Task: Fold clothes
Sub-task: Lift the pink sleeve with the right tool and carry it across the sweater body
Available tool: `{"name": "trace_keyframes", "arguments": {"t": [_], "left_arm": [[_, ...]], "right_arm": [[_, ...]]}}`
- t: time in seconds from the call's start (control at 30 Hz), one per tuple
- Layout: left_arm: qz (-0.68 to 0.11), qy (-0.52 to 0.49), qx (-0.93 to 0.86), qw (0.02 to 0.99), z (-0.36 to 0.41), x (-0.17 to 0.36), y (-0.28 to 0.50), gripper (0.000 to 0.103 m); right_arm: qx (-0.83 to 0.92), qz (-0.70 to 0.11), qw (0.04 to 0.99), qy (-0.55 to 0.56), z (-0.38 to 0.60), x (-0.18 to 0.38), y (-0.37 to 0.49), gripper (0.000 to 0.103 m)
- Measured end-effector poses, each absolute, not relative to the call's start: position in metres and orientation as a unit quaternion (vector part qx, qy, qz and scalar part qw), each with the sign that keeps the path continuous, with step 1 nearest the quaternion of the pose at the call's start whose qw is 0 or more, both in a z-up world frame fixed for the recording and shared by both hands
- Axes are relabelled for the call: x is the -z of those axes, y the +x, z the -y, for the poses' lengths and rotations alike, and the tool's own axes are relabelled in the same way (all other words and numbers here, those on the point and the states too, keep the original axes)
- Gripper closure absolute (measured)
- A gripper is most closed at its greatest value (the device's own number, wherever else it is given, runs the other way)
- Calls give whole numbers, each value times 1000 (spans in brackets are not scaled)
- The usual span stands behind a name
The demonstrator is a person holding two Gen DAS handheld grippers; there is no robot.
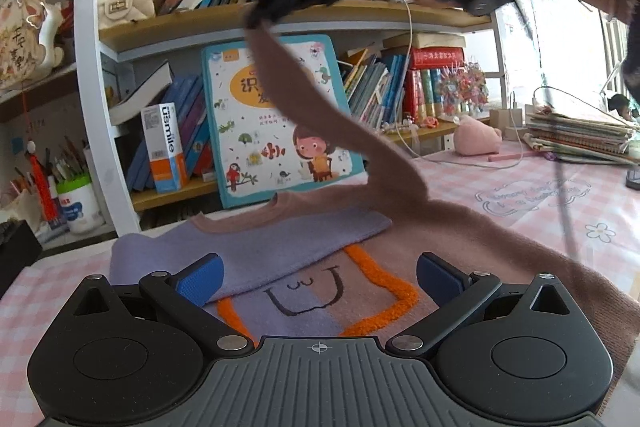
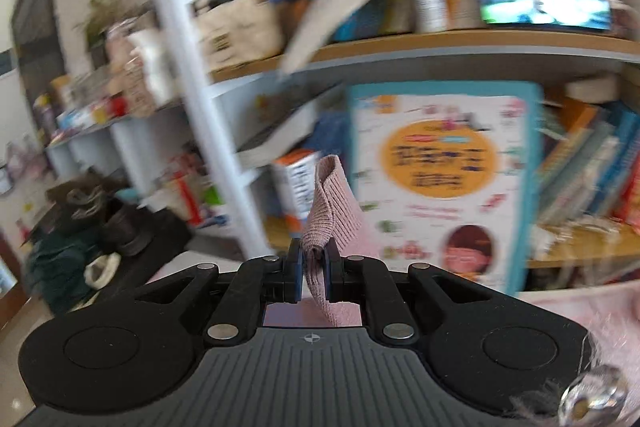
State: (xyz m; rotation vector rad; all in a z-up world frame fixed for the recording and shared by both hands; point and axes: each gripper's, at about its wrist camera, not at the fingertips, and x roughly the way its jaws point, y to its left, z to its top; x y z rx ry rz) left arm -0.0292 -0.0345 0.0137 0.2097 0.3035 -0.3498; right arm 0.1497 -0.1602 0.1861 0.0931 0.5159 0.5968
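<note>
Checked tablecloth point(image 1: 520, 187) bears sweater point(image 1: 312, 291); right tongs point(image 2: 312, 267) pinch its sleeve point(image 2: 328, 195).

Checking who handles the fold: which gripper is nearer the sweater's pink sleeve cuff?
Right. The right gripper is shut on the cuff, lifted; the left gripper hovers open over the sweater body.

Shelf point(image 1: 280, 23): rows of books, cream quilted handbag point(image 1: 124, 1) with pearl handle, white and orange box point(image 1: 166, 147), large teal-edged picture book point(image 1: 276, 119) leaning upright. Surface point(image 1: 540, 195), pink checked cloth: pink plush toy point(image 1: 476, 137), stack of notebooks point(image 1: 580, 135), white cable point(image 1: 410, 75).
</note>
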Motion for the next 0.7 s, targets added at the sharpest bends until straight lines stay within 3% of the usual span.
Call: {"name": "trace_keyframes", "arguments": {"t": [0.6, 0.7], "left_arm": [[-152, 106, 176, 967, 36, -14, -29, 0], [-150, 108, 176, 967, 36, -13, -30, 0]], "right_arm": [[-354, -368, 860, -3, 68, -97, 171, 93], [-358, -373, 856, -10, 64, -93, 172, 87]]}}
